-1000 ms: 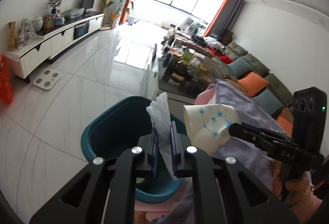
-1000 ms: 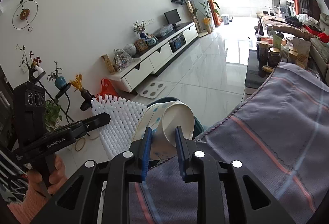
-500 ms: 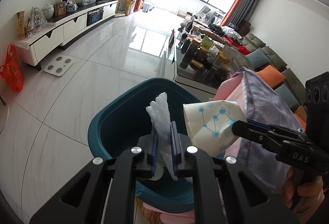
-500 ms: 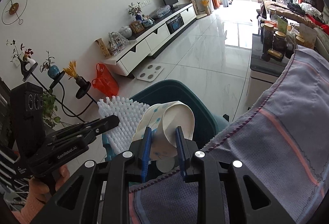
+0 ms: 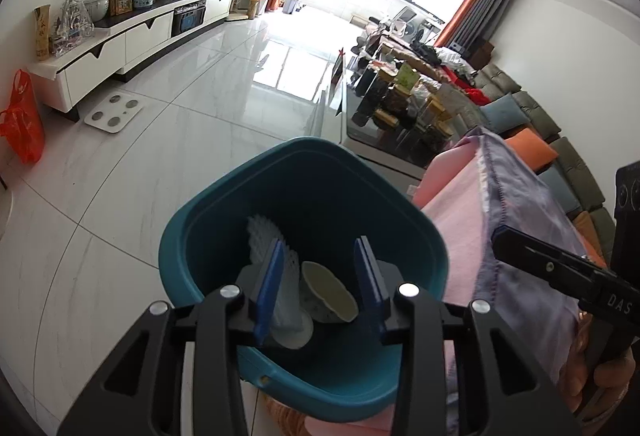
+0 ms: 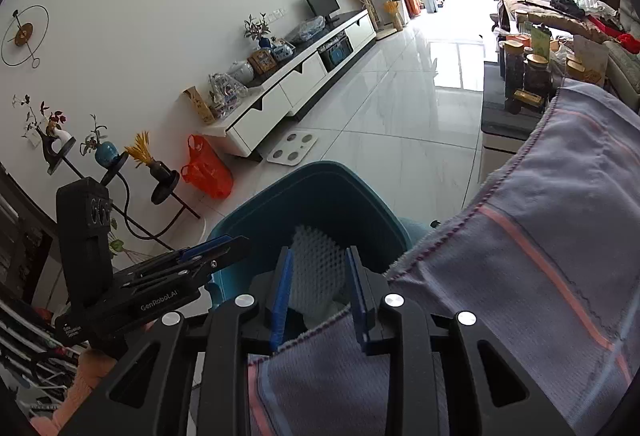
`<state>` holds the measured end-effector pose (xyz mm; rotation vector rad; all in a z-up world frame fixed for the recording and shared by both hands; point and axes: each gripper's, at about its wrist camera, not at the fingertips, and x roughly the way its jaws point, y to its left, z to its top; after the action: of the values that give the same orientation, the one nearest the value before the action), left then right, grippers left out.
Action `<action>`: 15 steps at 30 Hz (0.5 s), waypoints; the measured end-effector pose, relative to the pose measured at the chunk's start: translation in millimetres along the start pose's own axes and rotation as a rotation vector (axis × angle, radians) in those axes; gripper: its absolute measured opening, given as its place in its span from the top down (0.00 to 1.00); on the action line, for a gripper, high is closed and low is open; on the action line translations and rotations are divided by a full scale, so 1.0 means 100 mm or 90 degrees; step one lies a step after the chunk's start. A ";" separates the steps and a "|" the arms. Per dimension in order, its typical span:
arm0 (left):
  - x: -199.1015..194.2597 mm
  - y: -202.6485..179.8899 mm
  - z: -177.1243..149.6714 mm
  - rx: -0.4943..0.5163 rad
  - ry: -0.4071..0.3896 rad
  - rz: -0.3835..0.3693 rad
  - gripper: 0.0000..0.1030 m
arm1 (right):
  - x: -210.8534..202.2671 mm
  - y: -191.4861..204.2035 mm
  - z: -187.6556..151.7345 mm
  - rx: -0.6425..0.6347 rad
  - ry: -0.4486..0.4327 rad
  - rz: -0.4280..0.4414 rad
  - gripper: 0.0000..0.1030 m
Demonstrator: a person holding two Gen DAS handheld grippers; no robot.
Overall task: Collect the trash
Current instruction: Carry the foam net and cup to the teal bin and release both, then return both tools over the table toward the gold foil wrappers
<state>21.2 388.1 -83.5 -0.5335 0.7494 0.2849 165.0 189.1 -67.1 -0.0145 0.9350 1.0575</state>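
Standing on glossy white floor tiles (image 5: pixel 168 140), one teal plastic bin (image 5: pixel 224 204) sits below both grippers' jaws. Inside lie one white foam net sleeve (image 5: pixel 264 236) and one crushed paper cup (image 5: pixel 326 292). Left gripper (image 5: pixel 320 276) and right gripper (image 6: pixel 318 284) jaws are opening, empty.

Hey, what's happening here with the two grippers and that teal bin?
A person holds a gripper in each hand over a teal trash bin. The left gripper and the right gripper are both opening, with nothing between the jaws. A white foam net sleeve and a paper cup lie inside the bin, beside a purple cloth.
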 end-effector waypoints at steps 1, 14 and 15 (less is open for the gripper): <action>-0.04 -0.05 -0.01 0.004 -0.007 -0.005 0.60 | -0.06 0.00 -0.01 -0.001 -0.006 0.001 0.67; -0.64 -1.08 -0.30 0.144 -0.087 -0.133 0.31 | -1.22 -0.20 -0.38 -0.032 -0.120 -0.047 0.49; -0.66 -1.20 -0.36 0.157 -0.086 -0.153 0.30 | -1.33 -0.25 -0.43 -0.028 -0.129 -0.055 0.48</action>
<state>6.3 264.5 -15.8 -0.3614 0.5728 0.0033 134.6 60.5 -16.6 0.0155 0.7225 0.9790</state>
